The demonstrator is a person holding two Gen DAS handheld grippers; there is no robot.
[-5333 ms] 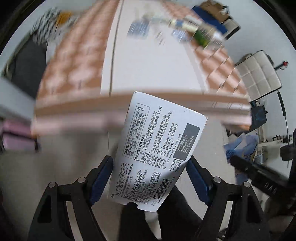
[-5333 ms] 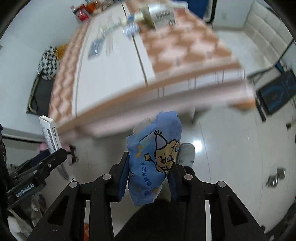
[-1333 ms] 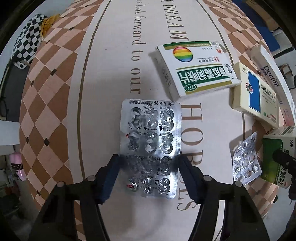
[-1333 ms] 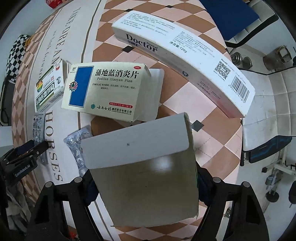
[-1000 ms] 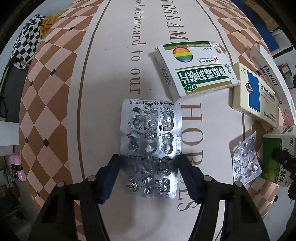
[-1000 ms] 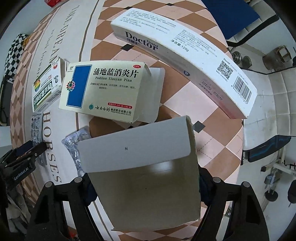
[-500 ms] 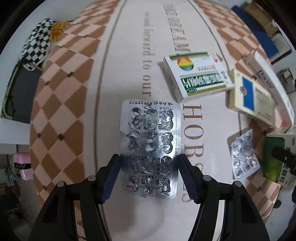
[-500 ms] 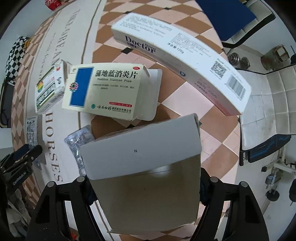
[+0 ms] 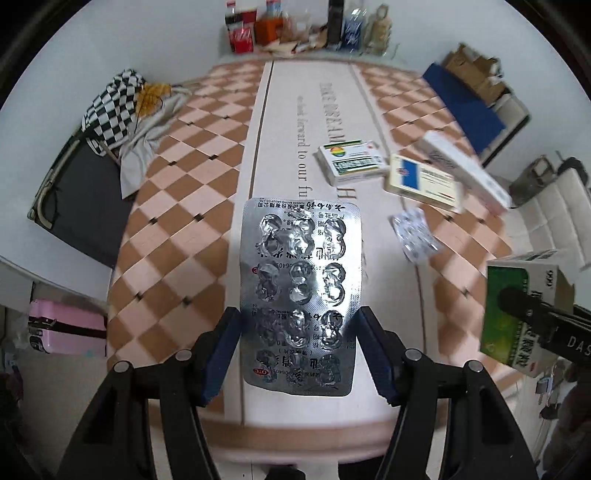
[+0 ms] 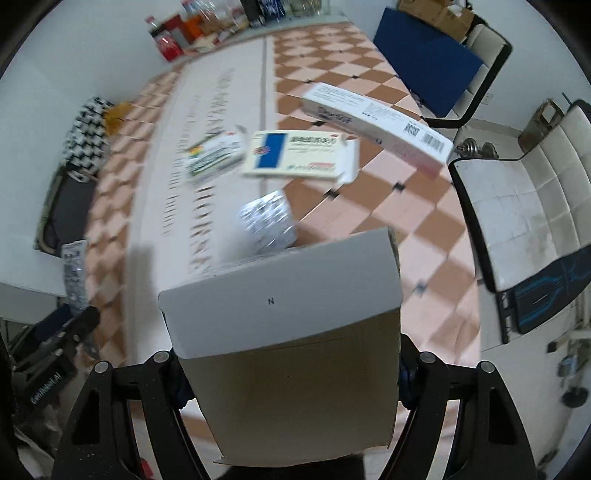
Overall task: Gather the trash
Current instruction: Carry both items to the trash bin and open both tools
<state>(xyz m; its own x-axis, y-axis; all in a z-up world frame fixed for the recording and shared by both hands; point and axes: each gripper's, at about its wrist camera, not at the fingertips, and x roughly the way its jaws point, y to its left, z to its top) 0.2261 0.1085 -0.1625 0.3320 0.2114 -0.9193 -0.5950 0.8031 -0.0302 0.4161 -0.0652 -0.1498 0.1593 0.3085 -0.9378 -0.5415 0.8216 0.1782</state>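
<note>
My left gripper (image 9: 299,354) is shut on a silver blister pack (image 9: 301,291) and holds it above the near end of the checkered table (image 9: 177,236). My right gripper (image 10: 291,373) is shut on an open green medicine box (image 10: 288,332), its grey flap up; the box also shows at the right of the left wrist view (image 9: 524,310). On the table lie a green and white box (image 9: 351,160), a cream box with a blue panel (image 9: 423,182), a long white Doctor box (image 10: 376,112) and a second blister pack (image 9: 415,238).
Bottles and cans (image 9: 243,33) crowd the far end of the table. A checkered cloth (image 9: 114,107) lies at the table's left edge. A white chair (image 10: 524,206) stands to the right. A pink case (image 9: 66,326) sits on the floor at the left.
Both grippers have lifted and pulled back toward the table's near edge with their loads; the table items now look farther away. Earlier they held a white box and a blue packet.
</note>
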